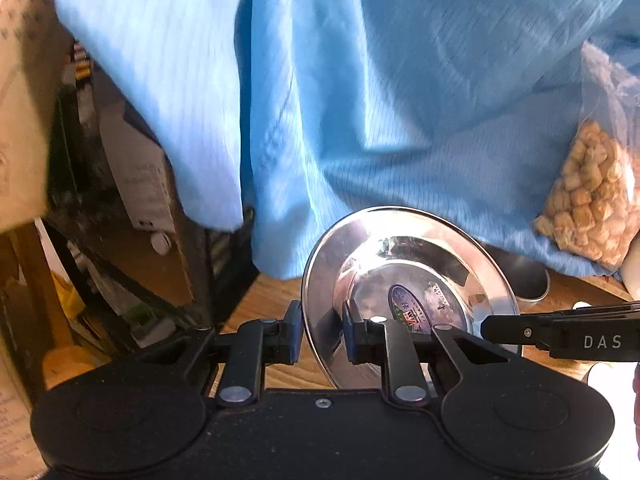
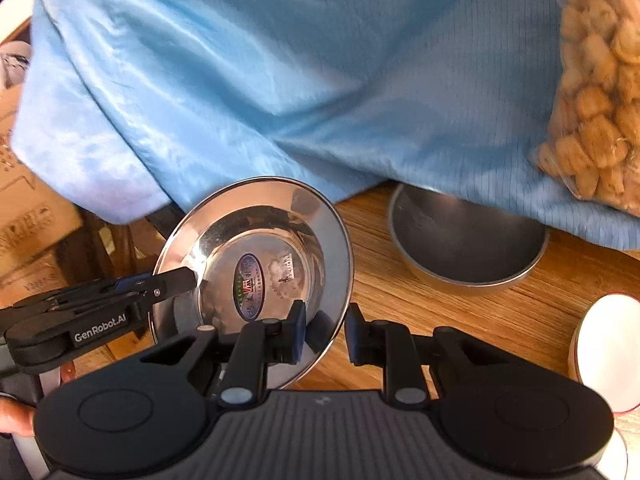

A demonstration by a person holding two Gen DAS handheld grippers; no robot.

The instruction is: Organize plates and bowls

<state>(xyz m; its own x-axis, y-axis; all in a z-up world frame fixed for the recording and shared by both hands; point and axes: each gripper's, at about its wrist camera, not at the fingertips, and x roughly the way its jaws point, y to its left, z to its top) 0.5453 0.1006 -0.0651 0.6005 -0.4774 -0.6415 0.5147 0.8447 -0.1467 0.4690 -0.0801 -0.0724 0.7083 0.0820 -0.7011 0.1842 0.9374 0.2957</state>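
Note:
A shiny steel plate point(image 1: 408, 280) with an oval sticker is held above the wooden table point(image 2: 460, 320), tilted on edge. My left gripper point(image 1: 322, 332) straddles its left rim, one finger on each side, with a gap left around the rim. My right gripper point(image 2: 325, 330) straddles its right rim point(image 2: 340, 280) the same way, jaws apart. The left gripper point(image 2: 176, 280) shows in the right wrist view touching the plate's far side. A dark metal bowl point(image 2: 468, 240) sits on the table, partly under blue cloth.
A blue cloth point(image 2: 300, 80) hangs over the back of the table. A clear bag of tan snacks point(image 2: 596, 120) lies at the right. A white round object point(image 2: 608, 352) stands at the right edge. Cardboard boxes point(image 2: 24, 220) and clutter point(image 1: 120, 200) are at the left.

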